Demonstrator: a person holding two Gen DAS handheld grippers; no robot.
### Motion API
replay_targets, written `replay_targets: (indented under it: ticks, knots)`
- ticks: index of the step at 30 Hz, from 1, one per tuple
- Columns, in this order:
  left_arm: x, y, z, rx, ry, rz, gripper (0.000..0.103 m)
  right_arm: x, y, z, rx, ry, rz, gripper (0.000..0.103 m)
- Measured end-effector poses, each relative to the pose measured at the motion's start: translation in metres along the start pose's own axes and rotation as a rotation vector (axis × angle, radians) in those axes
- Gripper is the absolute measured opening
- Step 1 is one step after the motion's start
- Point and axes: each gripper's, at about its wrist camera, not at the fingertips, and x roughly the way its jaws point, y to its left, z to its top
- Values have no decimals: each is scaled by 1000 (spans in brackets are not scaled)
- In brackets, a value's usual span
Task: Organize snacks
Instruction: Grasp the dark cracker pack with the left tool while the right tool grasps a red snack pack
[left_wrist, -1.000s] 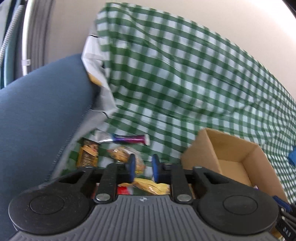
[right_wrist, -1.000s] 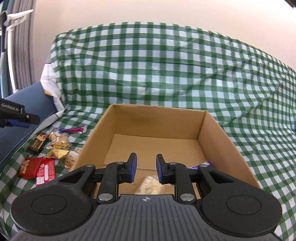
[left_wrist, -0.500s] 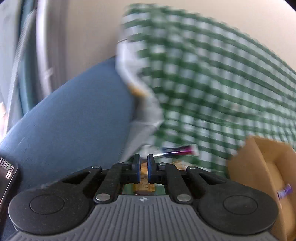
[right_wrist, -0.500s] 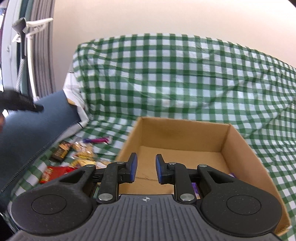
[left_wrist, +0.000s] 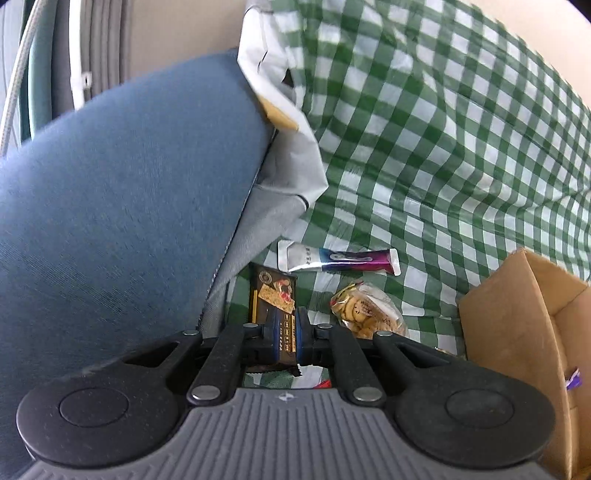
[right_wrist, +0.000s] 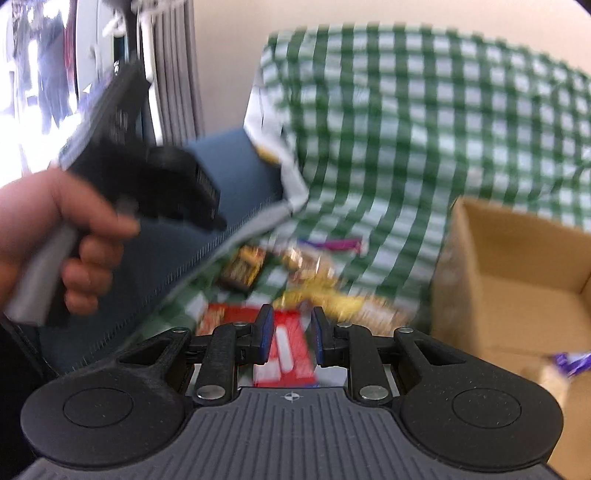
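My left gripper (left_wrist: 287, 332) is shut with nothing in it, hovering over a dark snack bar (left_wrist: 273, 295) that lies on the green check cloth (left_wrist: 443, 147). Beyond the bar lie a silver-and-purple stick pack (left_wrist: 338, 256) and a clear bag of biscuits (left_wrist: 365, 314). The cardboard box (left_wrist: 517, 321) stands to the right. My right gripper (right_wrist: 291, 332) is open above a red packet (right_wrist: 284, 354), touching nothing. Blurred yellow packets (right_wrist: 325, 299) and the dark snack bar (right_wrist: 243, 267) lie further on. A purple wrapper (right_wrist: 570, 362) lies inside the box (right_wrist: 517, 266).
A blue cushion (left_wrist: 122, 203) rises at the left, right beside the snacks, with a grey-white cloth fold (left_wrist: 280, 110) at its edge. In the right wrist view a person's hand (right_wrist: 48, 221) holds the left gripper (right_wrist: 216, 218) over that cushion. A wall stands behind.
My left gripper closed its small gap and swung left and down over the dark bar. My right gripper swept left, from above the box to above the red packet.
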Motion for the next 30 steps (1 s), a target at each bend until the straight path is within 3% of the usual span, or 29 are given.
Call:
replay_targets:
  ticks: [4, 6, 8, 10, 15, 17, 18, 21, 22, 23, 24, 27, 30]
  knots:
    - [15, 0, 1, 2, 31, 7, 13, 21, -2, -15, 26, 72, 19, 38]
    - [23, -6, 0, 33, 50, 21, 22, 31, -2, -17, 20, 83, 19, 44]
    - [33, -12, 0, 72, 56, 43, 41, 37, -1, -21, 15, 102, 32, 54]
    - [44, -16, 0, 100, 64, 58, 41, 47, -2, -23, 20, 128, 41, 59]
    - [73, -25, -4, 166, 114, 118, 42, 69, -5, -28, 42, 182, 49, 62]
    - [82, -29, -8, 202, 133, 138, 57, 75, -6, -30, 41, 205, 59, 65]
    - [86, -30, -10, 212, 153, 142, 59, 77, -5, -30, 35, 211, 62, 66]
    - [94, -35, -15, 252, 173, 163, 59, 78, 0, -31, -11, 212, 52, 68]
    - [94, -34, -14, 245, 171, 155, 56, 78, 1, -31, -24, 212, 48, 68]
    - [94, -33, -13, 231, 174, 146, 45, 78, 2, -32, -29, 210, 47, 68]
    - [93, -32, -12, 221, 177, 142, 44, 77, 2, -32, -29, 206, 52, 68]
    - [86, -27, -10, 190, 168, 122, 43, 75, 0, -31, -39, 199, 50, 56]
    - [74, -26, -7, 159, 154, 94, 43, 71, 0, -32, -54, 199, 56, 53]
